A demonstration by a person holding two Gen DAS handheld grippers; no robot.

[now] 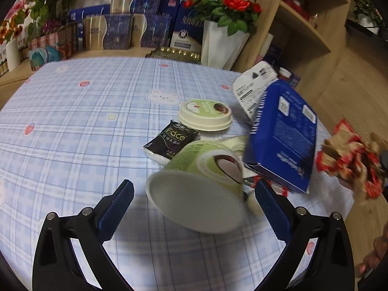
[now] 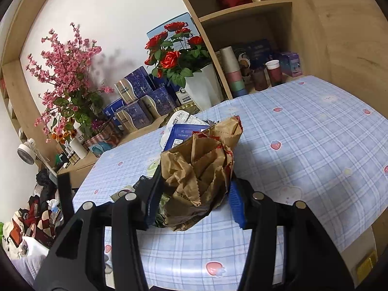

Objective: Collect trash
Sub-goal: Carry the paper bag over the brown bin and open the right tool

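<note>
Brown crumpled paper bag with red printed edges, clamped between the jaws of the right gripper and lifted above the near part of the table. In the left wrist view the same bag shows at the far right edge, off the cloth.

Left gripper: jaws wide apart, nothing held. Green paper cup lies on its side between the blue pads, white base toward the camera. Right pad close to the cup; contact cannot be told. Left pad apart from it.

Other trash on the blue checked cloth, right half of the table:
- black tissue pack, just beyond the cup, flat.
- round cup lid, green and white, farther back, flat, touching or just beside the tissue pack.
- blue box, right of the cup, tilted up on one edge. Right wrist view shows it behind the bag.
- white package, behind the blue box, partly hidden.

Far side: red roses in a white pot, stacked blue and gold boxes, wooden shelves.
</note>
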